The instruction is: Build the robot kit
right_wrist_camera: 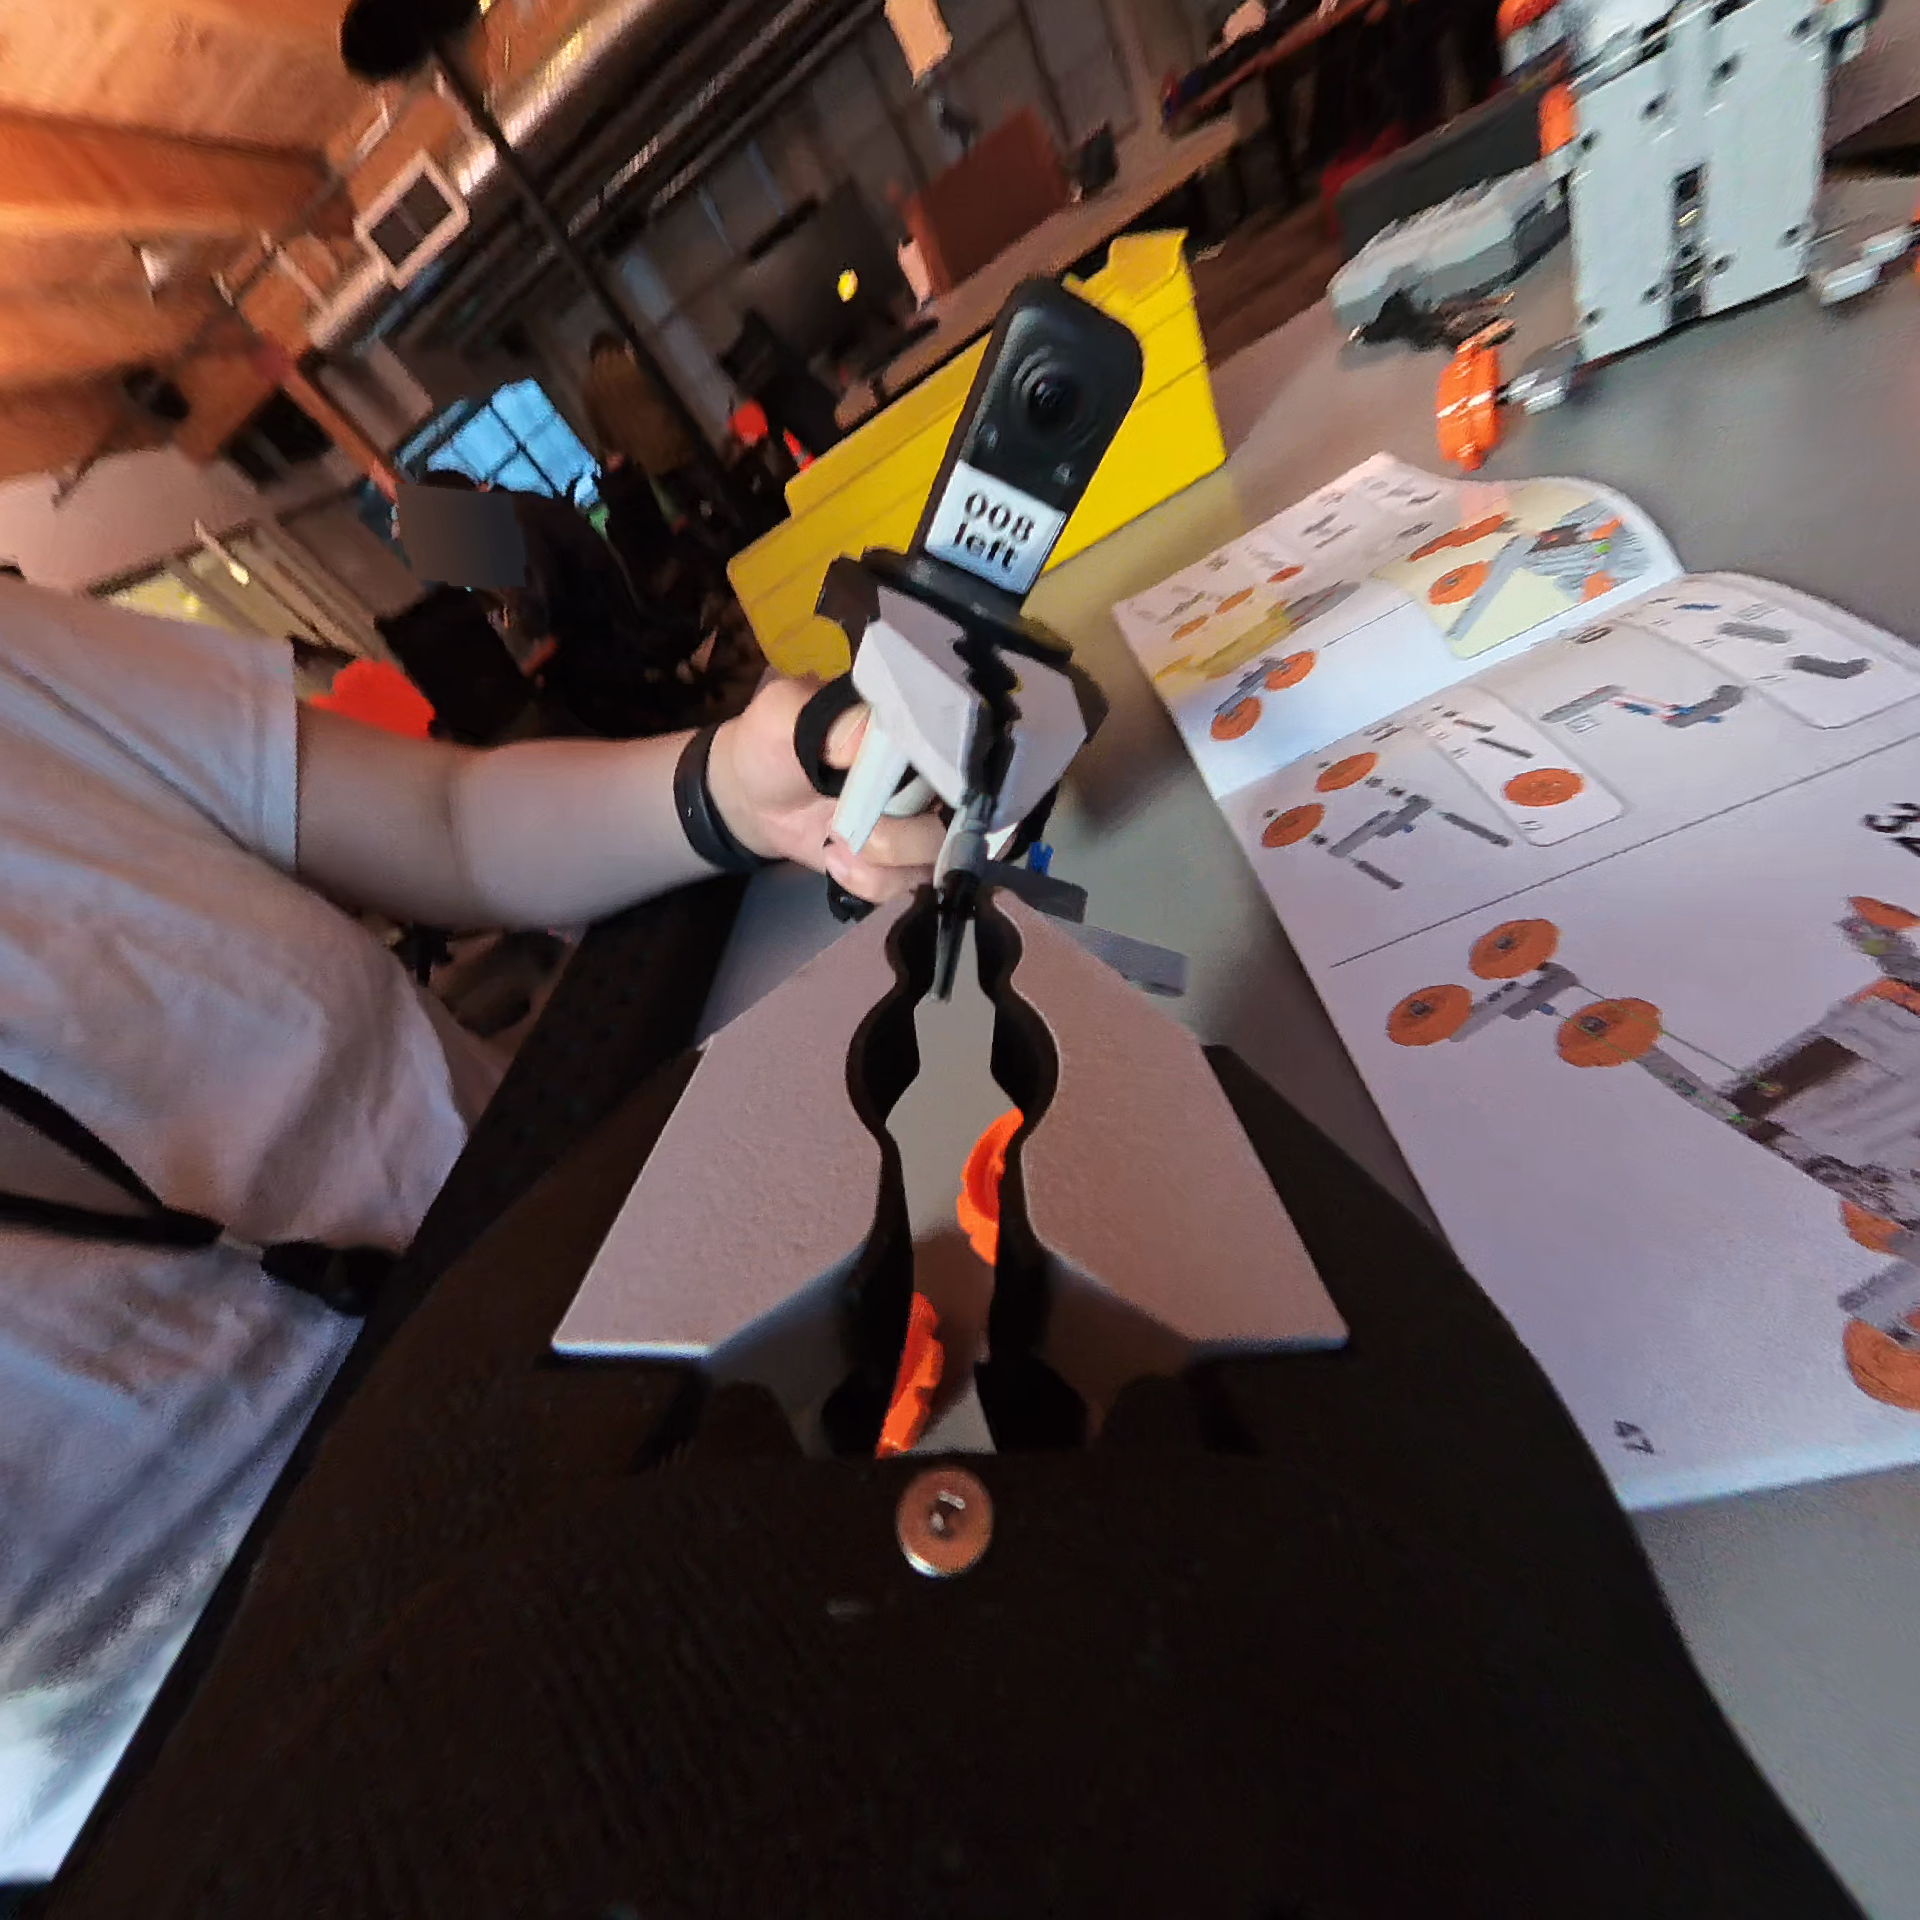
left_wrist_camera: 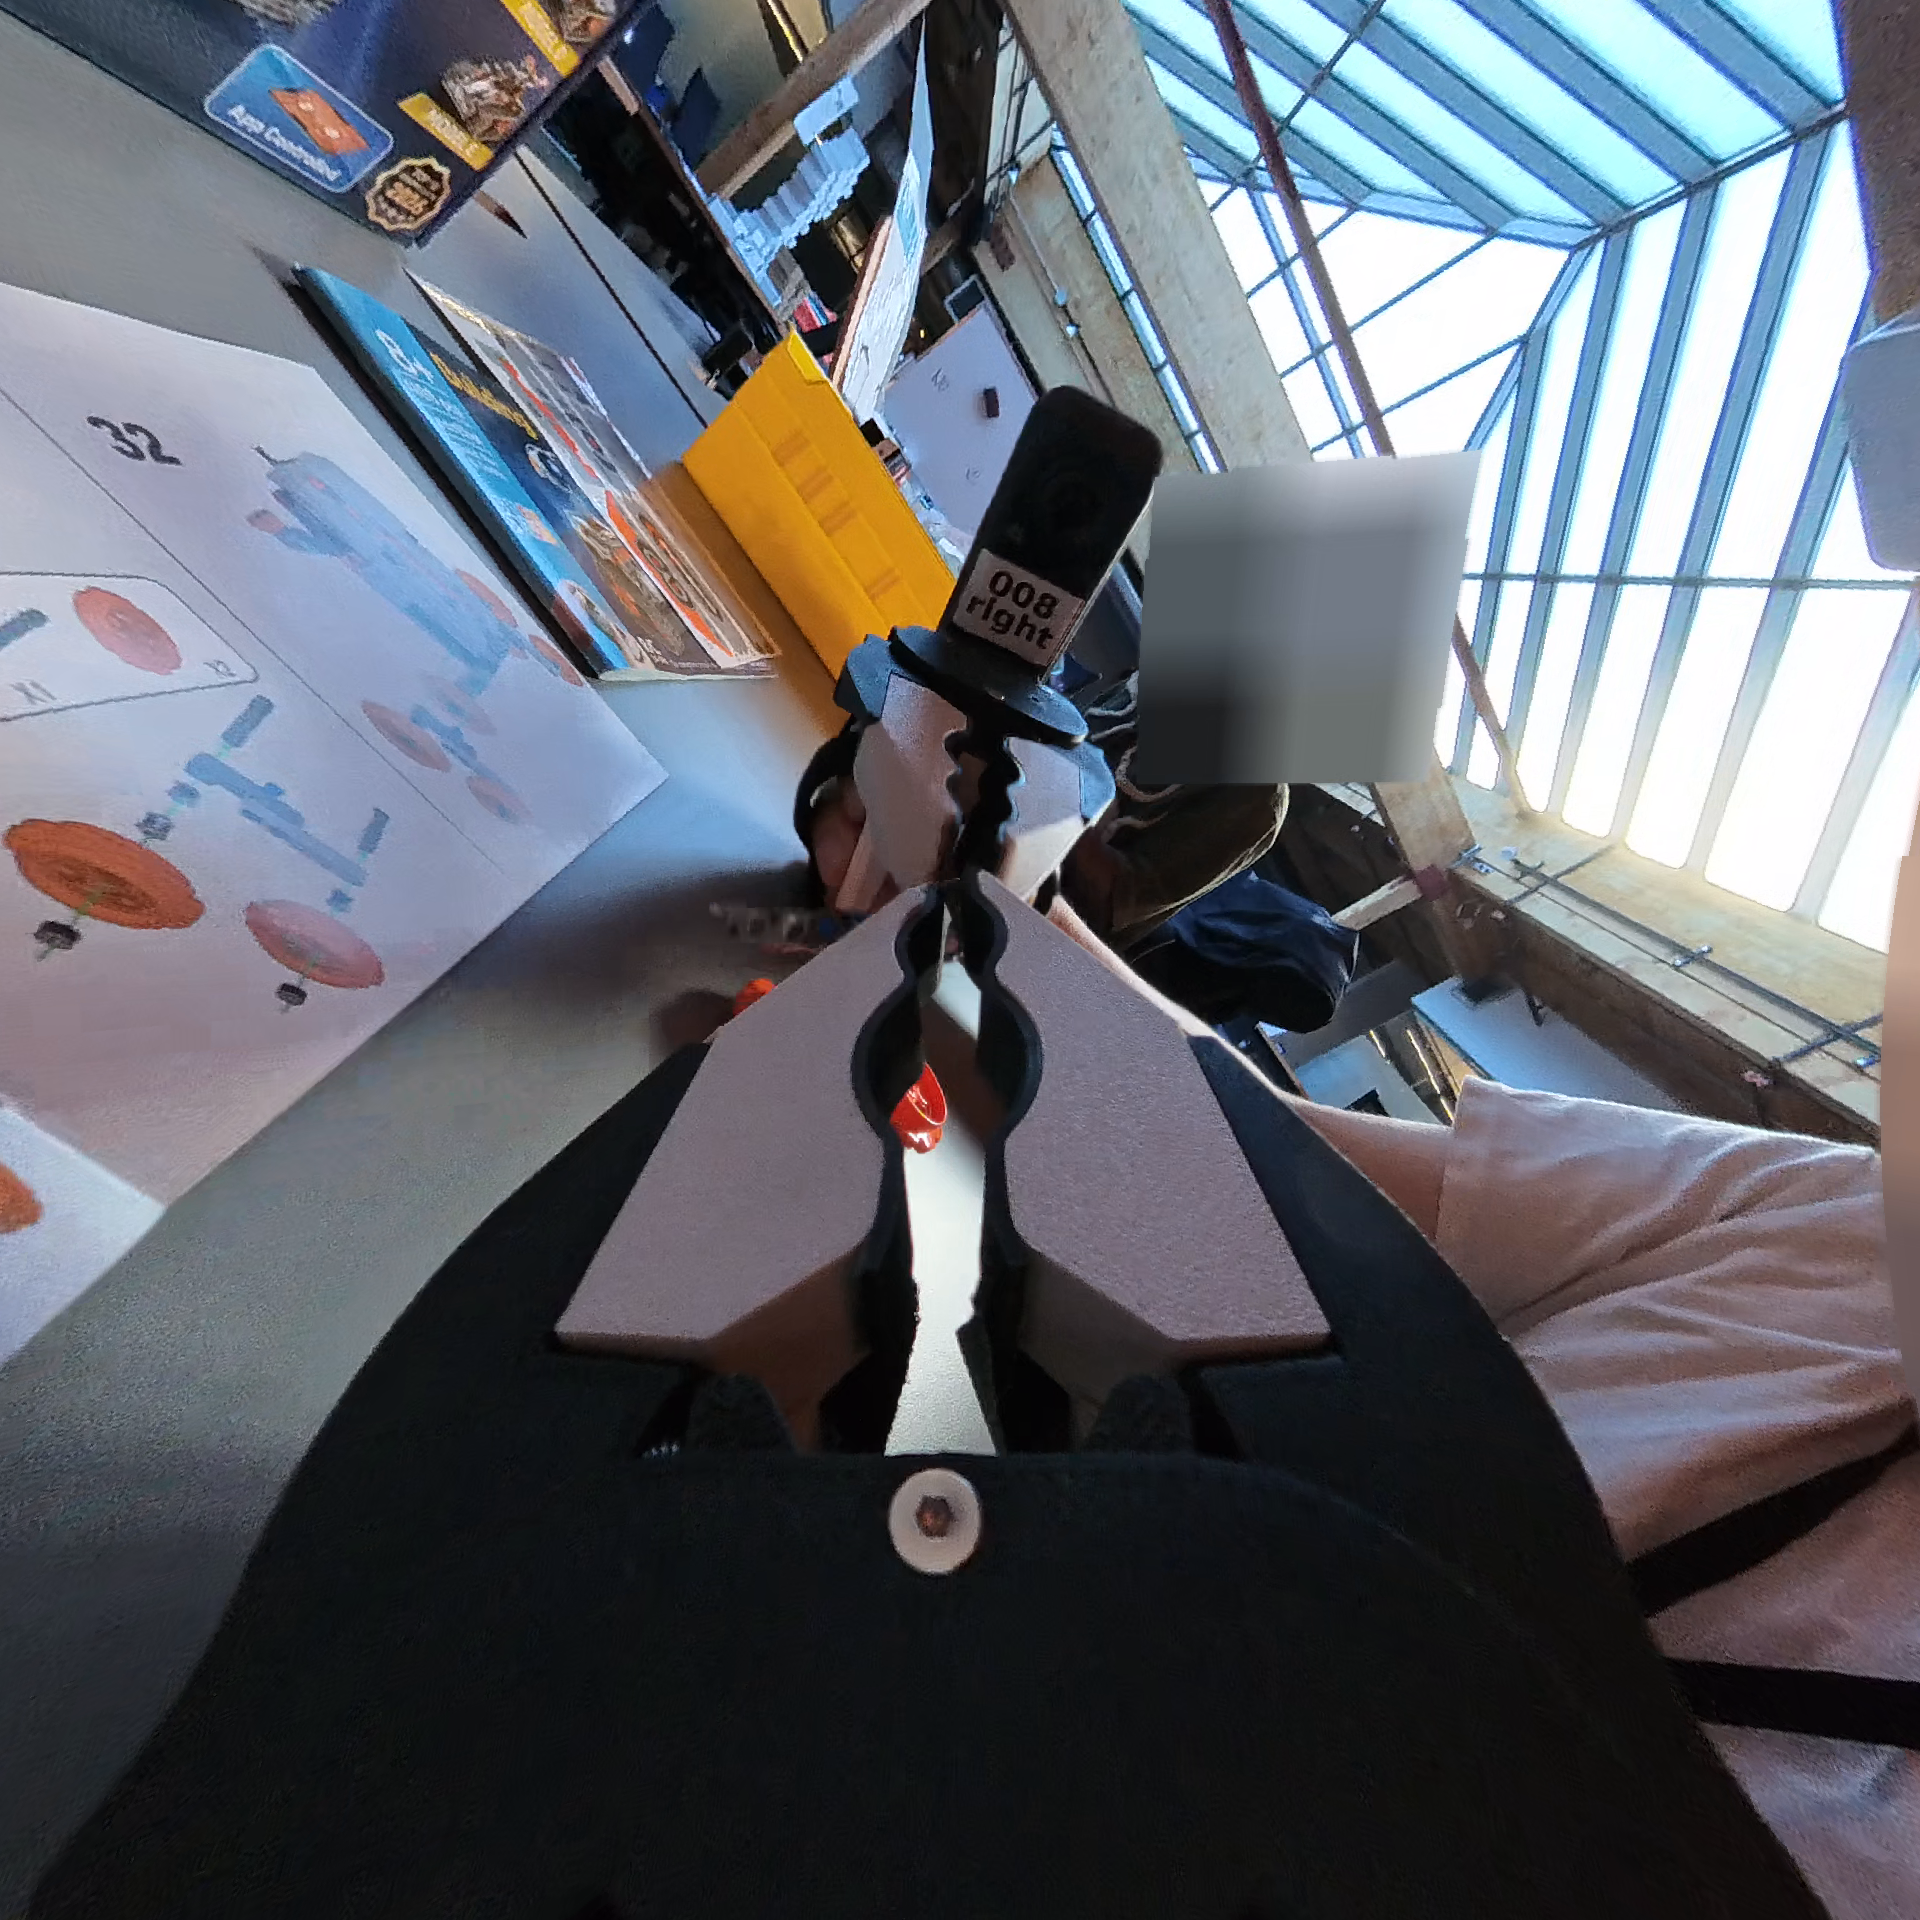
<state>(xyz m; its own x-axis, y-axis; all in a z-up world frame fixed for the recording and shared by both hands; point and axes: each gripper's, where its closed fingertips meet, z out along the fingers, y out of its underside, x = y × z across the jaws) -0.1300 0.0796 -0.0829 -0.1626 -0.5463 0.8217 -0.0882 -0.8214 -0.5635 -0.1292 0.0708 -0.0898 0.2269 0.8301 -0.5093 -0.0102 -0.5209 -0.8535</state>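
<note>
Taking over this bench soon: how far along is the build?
Done: a grey-white model stands built beyond the open booklet. In hand: left gripper and right gripper meet tip to tip, both apparently pinching a thin rod. Left: orange wheels lie loose on the table.

Bin (right_wrist_camera: 1164,416): yellow. Wheels (right_wrist_camera: 987,1179): orange. Manual (right_wrist_camera: 1558,1195): white pg w/ orange-grey diagrams. Gripper fingers (left_wrist_camera: 748,1174): grey (black body). Table (right_wrist_camera: 1766,1610): grey.

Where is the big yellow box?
The yellow box sits at the table's far end in the right wrist view, behind the left gripper and left of the open instruction booklet.
</note>
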